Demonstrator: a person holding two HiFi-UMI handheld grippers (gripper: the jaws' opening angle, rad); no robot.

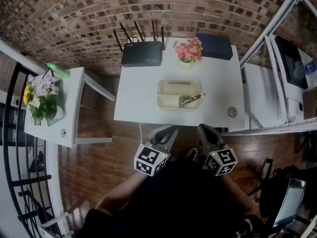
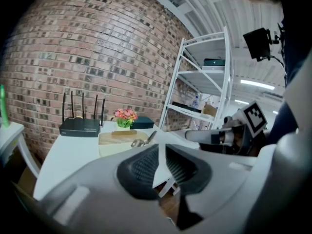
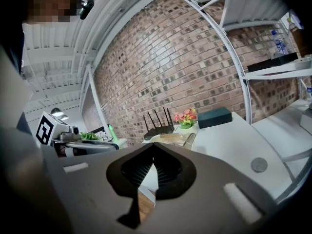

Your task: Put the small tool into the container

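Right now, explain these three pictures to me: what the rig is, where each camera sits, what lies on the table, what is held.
No robot: a person holds a two-jaw gripper in each hand. The head view looks down from the person's head at the left gripper and right gripper, both short of the white table. The two gripper views ride on the grippers. On the table: a router, flowers, a dark box and a beige container with the small tool resting in it. Nothing is held.

White bench (image 1: 136, 100), black router (image 1: 142, 54) with antennas at 11 o'clock, pot of pink flowers (image 1: 187, 50) at 12, dark blue box (image 1: 214, 47) at 1, cream container (image 1: 160, 94) at centre, round grey disc (image 1: 232, 112) at 4.
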